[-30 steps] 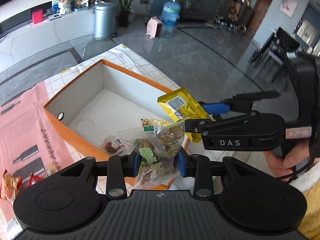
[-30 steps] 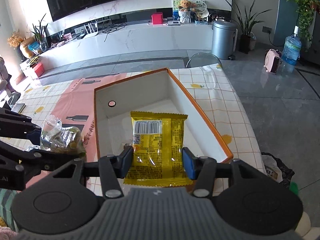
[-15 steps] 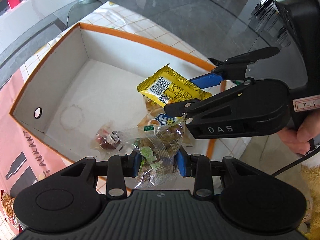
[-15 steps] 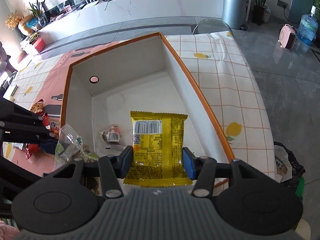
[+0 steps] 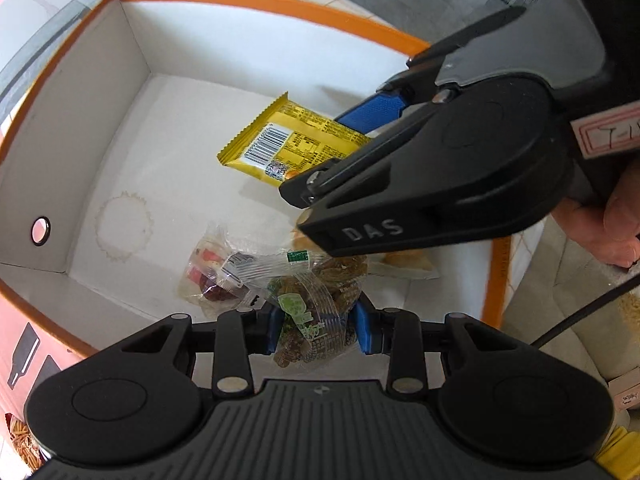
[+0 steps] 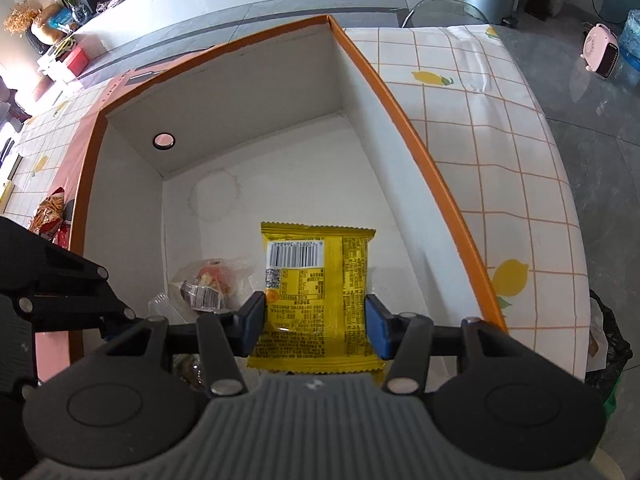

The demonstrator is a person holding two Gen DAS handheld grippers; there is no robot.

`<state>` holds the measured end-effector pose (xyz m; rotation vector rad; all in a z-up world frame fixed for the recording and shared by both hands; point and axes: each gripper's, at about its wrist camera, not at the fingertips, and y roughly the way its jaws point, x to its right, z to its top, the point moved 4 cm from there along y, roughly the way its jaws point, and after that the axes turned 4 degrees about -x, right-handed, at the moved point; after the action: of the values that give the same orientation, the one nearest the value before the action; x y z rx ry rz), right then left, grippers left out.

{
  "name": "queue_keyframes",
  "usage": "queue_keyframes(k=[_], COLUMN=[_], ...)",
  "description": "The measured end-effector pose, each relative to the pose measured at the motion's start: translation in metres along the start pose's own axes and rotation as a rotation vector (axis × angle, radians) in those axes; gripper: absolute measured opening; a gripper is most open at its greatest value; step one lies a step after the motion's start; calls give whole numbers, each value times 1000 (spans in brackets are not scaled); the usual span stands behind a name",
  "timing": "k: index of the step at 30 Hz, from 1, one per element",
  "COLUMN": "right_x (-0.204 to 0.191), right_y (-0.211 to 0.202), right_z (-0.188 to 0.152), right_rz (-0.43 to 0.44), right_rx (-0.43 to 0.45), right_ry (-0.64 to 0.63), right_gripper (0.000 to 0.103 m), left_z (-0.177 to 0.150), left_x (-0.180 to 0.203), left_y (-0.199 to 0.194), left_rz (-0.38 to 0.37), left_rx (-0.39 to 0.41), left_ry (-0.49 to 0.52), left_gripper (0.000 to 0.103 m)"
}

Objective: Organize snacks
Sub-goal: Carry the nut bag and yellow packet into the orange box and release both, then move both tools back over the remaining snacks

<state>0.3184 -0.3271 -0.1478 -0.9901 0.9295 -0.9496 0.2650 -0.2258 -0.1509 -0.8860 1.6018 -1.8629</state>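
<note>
Both grippers hover over the orange-rimmed white cardboard box (image 6: 416, 152), the left gripper (image 5: 316, 330) clamping a clear crinkly bag of brown snacks (image 5: 316, 304) and the right gripper (image 6: 316, 326) a flat yellow foil packet (image 6: 316, 280) at frame centre, so releasing both inside seems next.

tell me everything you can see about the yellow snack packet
The yellow snack packet is a flat, glossy foil-like pouch with serrated end seals, its printed back showing a barcode, a QR code and small text. The right gripper is shut on it, blue pads pinching its side edges. It hangs roughly level inside the orange-rimmed white box, above the floor, apart from the snacks lying there.
</note>
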Motion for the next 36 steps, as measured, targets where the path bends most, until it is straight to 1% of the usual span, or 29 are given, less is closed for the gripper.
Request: queue_keyframes(k=[3,7,11,14,16,18,19,21,22,26,29,32,36], right_x=[-3,2,5,4,3,2,2,1,0,-2,-3,-6,-13], right_y=[7,16,21,23,23,20,18,13,10,-4,-16,-32,-60], right_z=[6,10,11,11,11,11,11,10,10,6,2,-3,-11], right_rz=[-25,-29,-12,-3,-5,-6,-7,-9,-9,-29,-47,-69,-80], right_rx=[-18,-49,-60,-63,-65,-65,-63,-53,-51,-37,-29,-18,25], right_ry=[-19,-1,11,17,22,30,34,40,43,46,58,73,89], right_gripper=[51,51,52,53,52,53,54,60,60,60,60,65,65], left_z=[5,9,10,13,11,11,11,10,9,-1,-7,-16,-35], left_x=[-2,-7,-11,-11,-11,-10,-9,-7,-7,-1,6,12,19], left_y=[7,13,17,19,19,16,14,8,4,-13,-28,-45,-74], left_rz=[-1,4,-9,-2,10,5,2,0,0,-6,9,29,30], left_rx=[-26,-42,-46,-51,-47,-37,-29,-9,4,52,95,136,215], left_ry=[-12,-32,-38,-37,-43,-52,-52,-49,-49,-47,-46,-33,-38], left_gripper=[40,40,41,41,47,49,51,56,58,58,58,58,58])
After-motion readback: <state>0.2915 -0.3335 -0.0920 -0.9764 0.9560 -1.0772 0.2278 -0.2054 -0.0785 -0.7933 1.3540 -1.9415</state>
